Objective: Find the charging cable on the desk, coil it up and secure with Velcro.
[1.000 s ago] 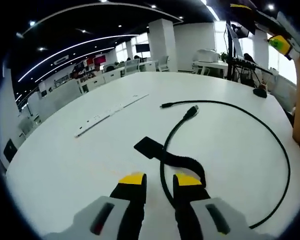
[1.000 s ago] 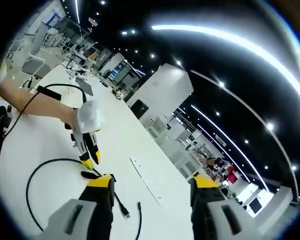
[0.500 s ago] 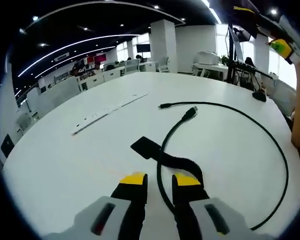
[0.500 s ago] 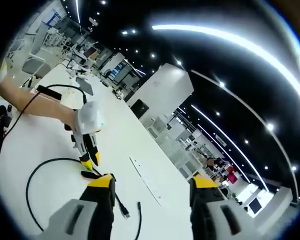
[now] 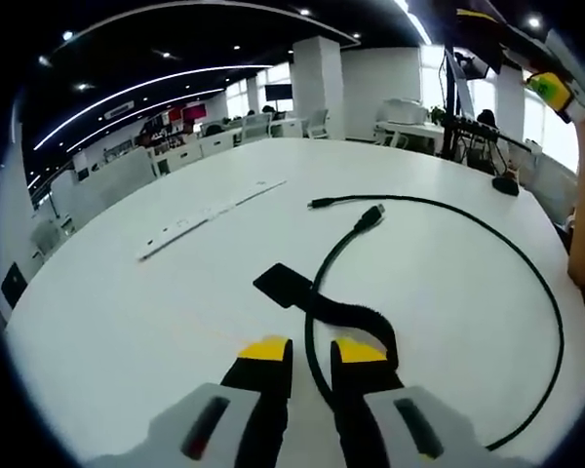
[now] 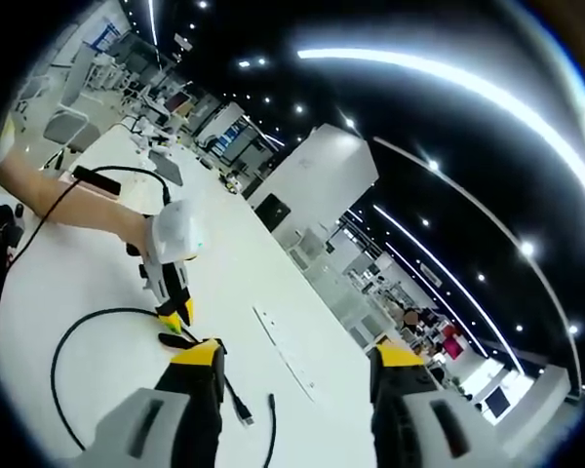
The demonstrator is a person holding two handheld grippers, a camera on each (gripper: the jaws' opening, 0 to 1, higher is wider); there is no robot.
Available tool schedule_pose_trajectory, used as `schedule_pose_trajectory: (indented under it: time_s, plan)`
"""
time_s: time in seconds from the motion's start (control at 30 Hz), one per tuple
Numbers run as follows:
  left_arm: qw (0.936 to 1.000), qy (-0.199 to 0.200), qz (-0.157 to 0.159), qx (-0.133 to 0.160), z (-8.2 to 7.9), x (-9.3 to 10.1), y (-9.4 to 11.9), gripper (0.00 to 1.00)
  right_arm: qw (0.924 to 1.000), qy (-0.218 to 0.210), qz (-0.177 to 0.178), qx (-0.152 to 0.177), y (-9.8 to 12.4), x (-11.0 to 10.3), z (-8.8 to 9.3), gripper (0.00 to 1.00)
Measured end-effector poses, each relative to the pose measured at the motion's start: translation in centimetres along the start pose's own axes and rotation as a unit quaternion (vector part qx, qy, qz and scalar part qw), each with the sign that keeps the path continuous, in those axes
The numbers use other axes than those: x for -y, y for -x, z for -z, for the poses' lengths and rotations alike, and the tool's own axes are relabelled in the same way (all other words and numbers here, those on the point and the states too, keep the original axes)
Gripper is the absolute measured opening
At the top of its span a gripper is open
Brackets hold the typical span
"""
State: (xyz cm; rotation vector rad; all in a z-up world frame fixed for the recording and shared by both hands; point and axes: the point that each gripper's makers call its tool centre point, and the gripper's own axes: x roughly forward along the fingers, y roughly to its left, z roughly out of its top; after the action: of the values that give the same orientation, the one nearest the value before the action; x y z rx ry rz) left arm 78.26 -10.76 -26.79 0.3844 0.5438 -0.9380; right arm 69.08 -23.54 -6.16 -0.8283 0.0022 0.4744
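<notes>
Left gripper view: left tongs (image 5: 300,349), nearly clenched, straddled the thin black charging cable (image 5: 551,312) beside its black Velcro strap (image 5: 356,317) on the white bench (image 5: 127,312), seemingly to pinch it; right tongs (image 6: 291,357) hung released.

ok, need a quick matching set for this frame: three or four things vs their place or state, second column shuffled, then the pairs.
Things:
1. charging cable
2. Velcro strap
3. left gripper
4. right gripper

Place or state:
A. jaws wide apart, raised above the desk
B. lies in a wide open loop on the white desk
C. black band wrapped around the cable near the left gripper's tips
D. jaws close together, astride the cable

Pairs: 1-B, 2-C, 3-D, 4-A
</notes>
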Motion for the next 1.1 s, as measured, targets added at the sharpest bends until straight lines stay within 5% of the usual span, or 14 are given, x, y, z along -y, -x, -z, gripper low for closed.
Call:
schedule_pose_trajectory:
  time_s: [1.1]
  plan:
    - [0.9999, 0.009, 0.003, 0.006, 0.27, -0.08, -0.21, 0.06, 1.0000, 0.003, -0.004, -0.003, -0.26, -0.13, -0.07, 0.61]
